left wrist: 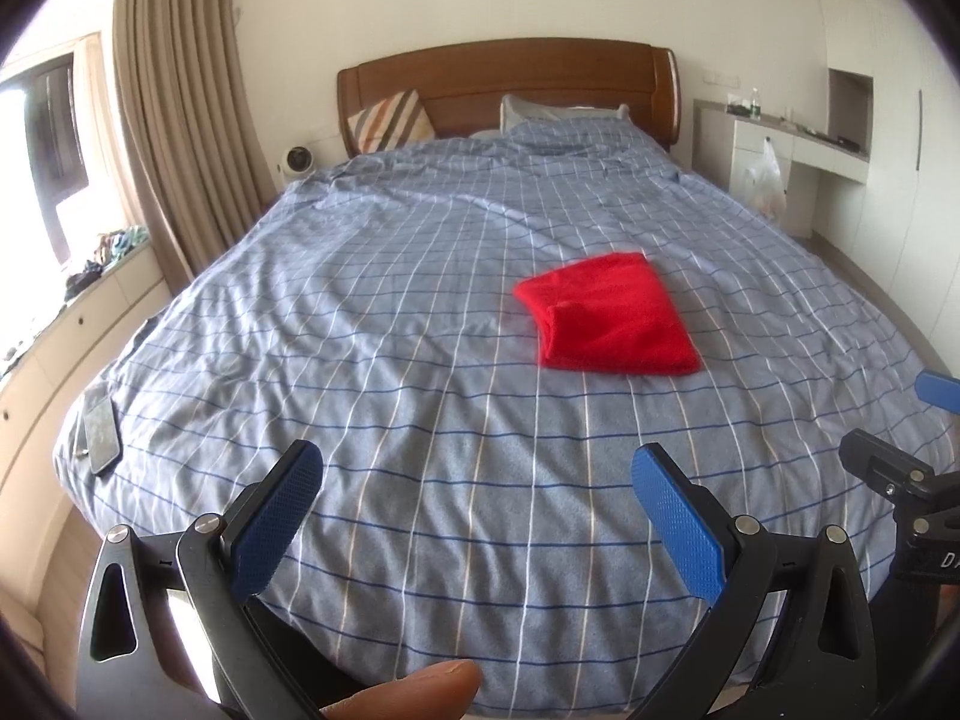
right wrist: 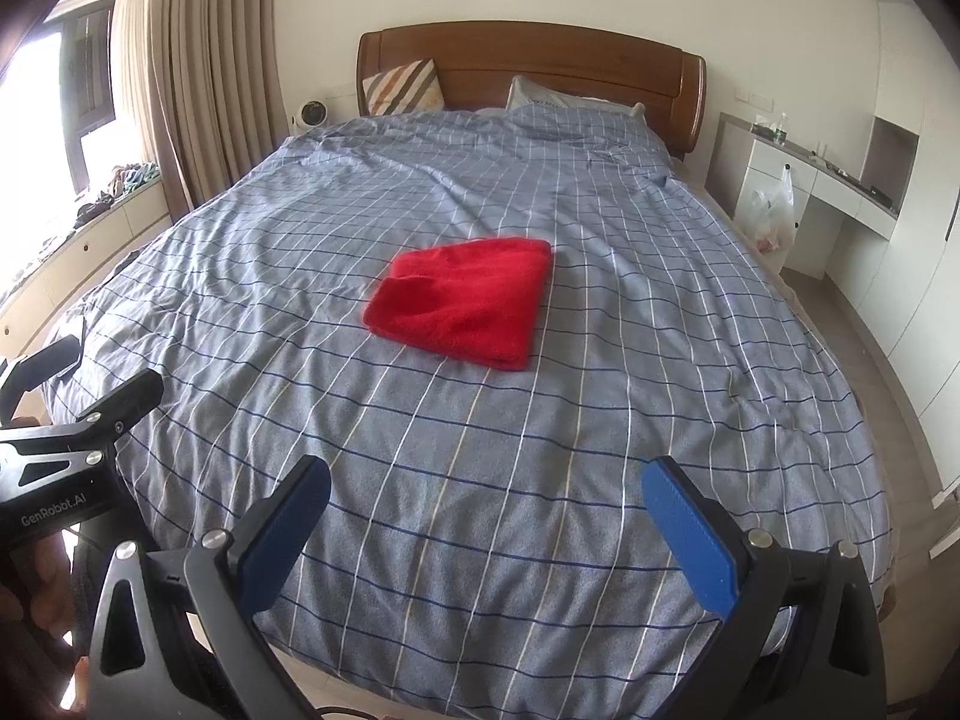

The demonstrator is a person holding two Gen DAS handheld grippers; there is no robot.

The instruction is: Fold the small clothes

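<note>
Right tool cut off by frame edge; windowsill clutter indistinct.

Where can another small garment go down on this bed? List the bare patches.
Most of the checked duvet is bare. Free: the near stretch between both open tongs and the folded red cloth; the wide band from the cloth up to the pillows. Occupied: the near left corner, where a phone lies.

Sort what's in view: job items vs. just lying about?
Job: red folded cloth; left gripper, right gripper, both with jaws open; bed cover as work surface.

Lying about: phone; striped cushion; plastic bag.
</note>
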